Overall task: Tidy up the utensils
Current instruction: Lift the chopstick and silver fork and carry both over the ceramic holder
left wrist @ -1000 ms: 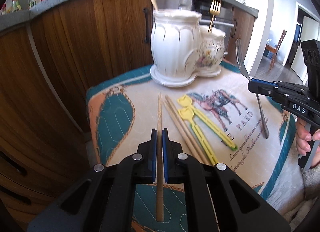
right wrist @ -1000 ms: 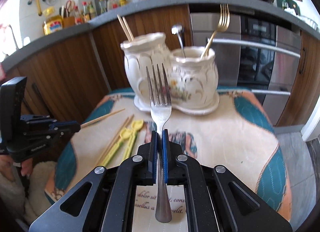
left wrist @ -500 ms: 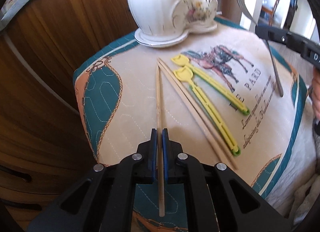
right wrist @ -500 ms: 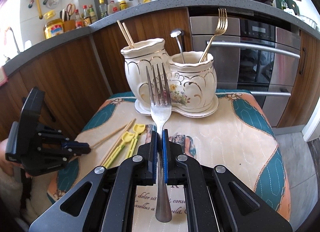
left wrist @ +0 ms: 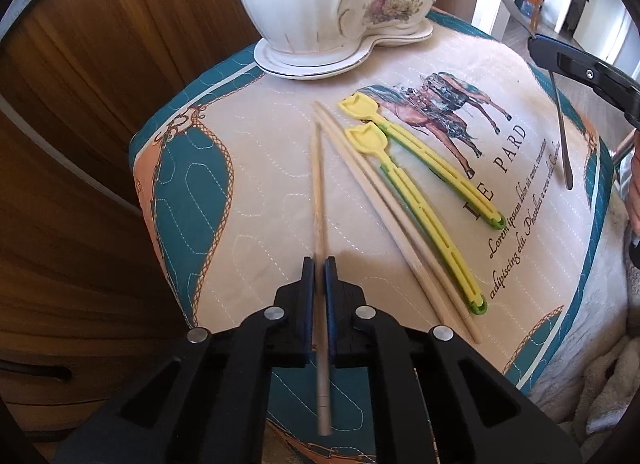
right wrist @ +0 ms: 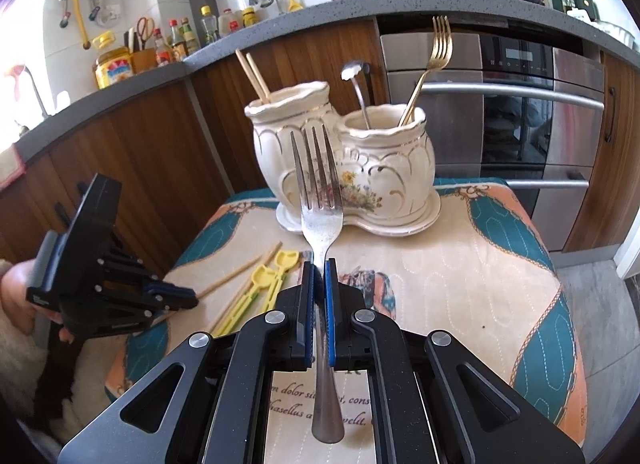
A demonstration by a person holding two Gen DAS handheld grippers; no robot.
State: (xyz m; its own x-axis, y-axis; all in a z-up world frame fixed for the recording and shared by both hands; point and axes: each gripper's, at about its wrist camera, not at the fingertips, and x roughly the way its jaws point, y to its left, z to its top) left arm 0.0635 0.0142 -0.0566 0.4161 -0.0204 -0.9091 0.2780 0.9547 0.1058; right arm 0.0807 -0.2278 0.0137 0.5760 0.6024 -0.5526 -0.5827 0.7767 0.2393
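So the left gripper [left wrist: 319,276] is clamped on a single wooden chopstick [left wrist: 319,191], pinched well back from its tip so most of it sticks out in front, angled down over the mat [left wrist: 256,183]. I can't tell if the tip is touching the cloth or just above it. The right gripper [right wrist: 319,284] is closed on a steel fork [right wrist: 320,219] by the neck, tines up, held in front of the holder [right wrist: 360,219].

What could go wrong, as I see it: that chopstick is thin and round, so a two-pad pinch can let it swivel or slide out if the tip catches the mat or a pot rim. Same with the fork, which is top-heavy above the pads and could rotate if it bumps the rim. The pots look light and already have stuff in them, so a clumsy poke could jam against what's inside or rock the holder.

Containers: it's a white double pot on one shared base. The left pot [right wrist: 288,131] holds two chopsticks [right wrist: 254,73]. The right pot [right wrist: 384,143] holds a gold fork [right wrist: 432,59] and a spoon [right wrist: 356,83].

Loose on the mat: a pair of chopsticks [left wrist: 384,207] and two yellow training chopsticks [left wrist: 420,199] just beside them.
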